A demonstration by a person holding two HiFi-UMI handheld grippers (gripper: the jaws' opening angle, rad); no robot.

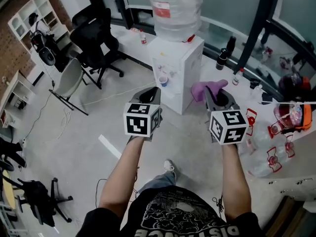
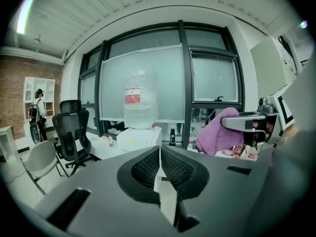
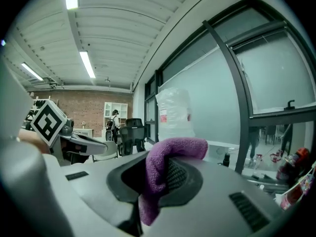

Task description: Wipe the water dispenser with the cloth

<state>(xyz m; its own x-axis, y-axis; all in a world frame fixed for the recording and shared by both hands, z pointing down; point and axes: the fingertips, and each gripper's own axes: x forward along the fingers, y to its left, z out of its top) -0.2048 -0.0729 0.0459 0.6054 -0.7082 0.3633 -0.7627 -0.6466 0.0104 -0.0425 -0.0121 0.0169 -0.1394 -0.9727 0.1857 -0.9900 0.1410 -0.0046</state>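
A white water dispenser [image 1: 177, 72] with a large clear bottle [image 1: 174, 8] on top stands ahead of me; it shows too in the left gripper view as a water dispenser [image 2: 141, 135]. My right gripper [image 1: 216, 94] is shut on a purple cloth [image 1: 208, 88], held just right of the dispenser, not touching it. The cloth [image 3: 165, 168] drapes over the jaws in the right gripper view. My left gripper [image 1: 151, 96] is shut with nothing in it, in front of the dispenser's lower face.
A small cup [image 1: 163, 80] sits at the dispenser's taps. Black office chairs [image 1: 95, 38] and a folding chair [image 1: 68, 83] stand to the left. Dark bottles [image 1: 223, 57] line the window ledge. A cluttered white table [image 1: 284, 137] lies at right. A cable [image 1: 106, 98] runs over the floor.
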